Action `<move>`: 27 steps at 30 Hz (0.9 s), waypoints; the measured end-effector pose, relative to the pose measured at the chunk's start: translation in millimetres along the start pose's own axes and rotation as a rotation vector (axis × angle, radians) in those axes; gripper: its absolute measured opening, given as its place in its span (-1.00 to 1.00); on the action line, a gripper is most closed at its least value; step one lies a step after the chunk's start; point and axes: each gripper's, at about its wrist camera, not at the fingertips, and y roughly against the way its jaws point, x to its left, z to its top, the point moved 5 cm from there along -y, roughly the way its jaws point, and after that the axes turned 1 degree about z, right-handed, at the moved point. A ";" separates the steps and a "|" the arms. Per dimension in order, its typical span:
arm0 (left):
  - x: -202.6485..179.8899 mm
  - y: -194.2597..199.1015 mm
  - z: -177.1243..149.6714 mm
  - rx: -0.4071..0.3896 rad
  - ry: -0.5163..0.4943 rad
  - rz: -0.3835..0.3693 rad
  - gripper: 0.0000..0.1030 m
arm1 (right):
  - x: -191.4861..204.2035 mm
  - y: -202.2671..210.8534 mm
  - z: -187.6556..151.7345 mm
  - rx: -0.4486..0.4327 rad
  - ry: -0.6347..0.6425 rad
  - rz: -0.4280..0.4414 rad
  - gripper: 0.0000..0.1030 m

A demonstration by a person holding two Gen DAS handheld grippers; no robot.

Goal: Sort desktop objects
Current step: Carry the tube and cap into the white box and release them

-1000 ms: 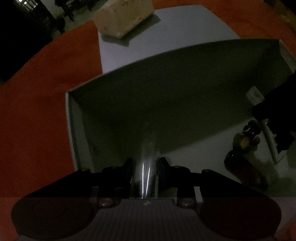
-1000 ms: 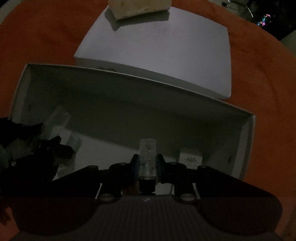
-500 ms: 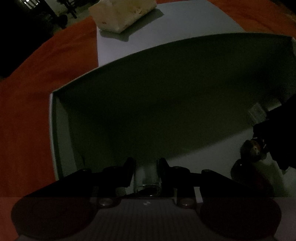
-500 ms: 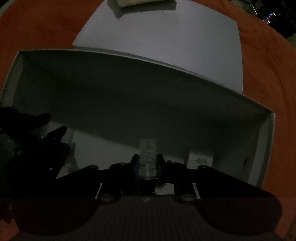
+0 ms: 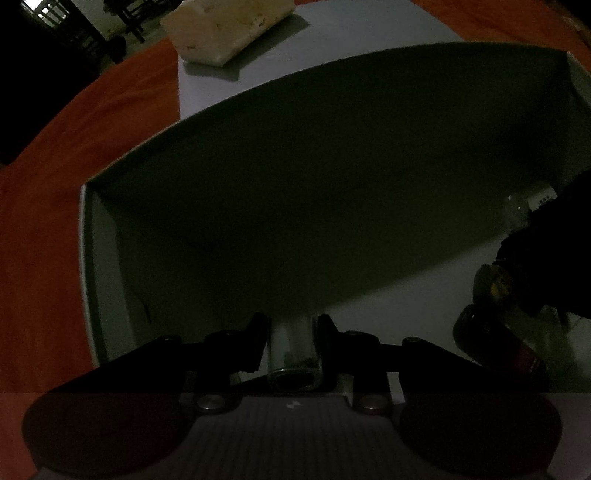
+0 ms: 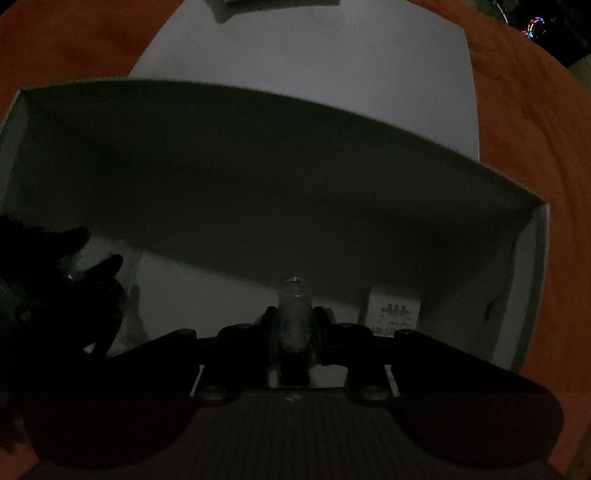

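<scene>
We see a deep white cardboard box [image 5: 88, 280] with smooth matte walls, its far wall in heavy shadow, set on an orange-red cloth [image 5: 48, 221] that shows soft folds. Both grippers are lowered into it.

In the left wrist view, the left gripper [image 5: 293, 332] has its black jaws pressed on a shiny, smooth tube [image 5: 293, 347] with a flattened oval mouth turned toward the camera; it looks like clear or silvery plastic, and the dim light keeps us from saying which. The tube is inside the box, near its left wall, low over the pale floor.

In the right wrist view, the right gripper [image 6: 294, 325] clamps a small clear vial [image 6: 294, 314] with a rounded end, a speckled, grainy filling and a dark cap toward the camera. It sits above the box floor, near the far wall.

Only the left view shows the pale, rough, crumbly block [image 5: 225, 26] lying on the flat white lid [image 5: 332, 48] behind the box, and a dark reddish rounded object [image 5: 498, 347] at the right edge beside the other gripper; we cannot tell what it is. Only the right view shows a small white printed card or packet [image 6: 395, 314] standing against the far wall, just right of the vial, and coloured lights [image 6: 535, 26] in the dark room beyond the cloth.
</scene>
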 end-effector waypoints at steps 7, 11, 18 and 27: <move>-3.0 2.9 -4.2 0.008 -0.015 0.002 -0.43 | 0.3 -1.5 -2.3 0.014 -0.005 0.014 -0.55; -1.5 6.0 -3.8 0.005 -0.008 -0.009 -0.28 | -2.4 3.3 -1.3 0.008 -0.020 0.021 -0.48; -5.0 17.2 -5.4 0.007 -0.008 -0.026 0.26 | -2.4 6.8 0.8 0.008 -0.031 0.030 -0.30; 0.8 39.0 4.3 -0.025 0.006 -0.035 0.59 | -7.7 11.8 6.8 0.000 -0.051 0.039 -0.14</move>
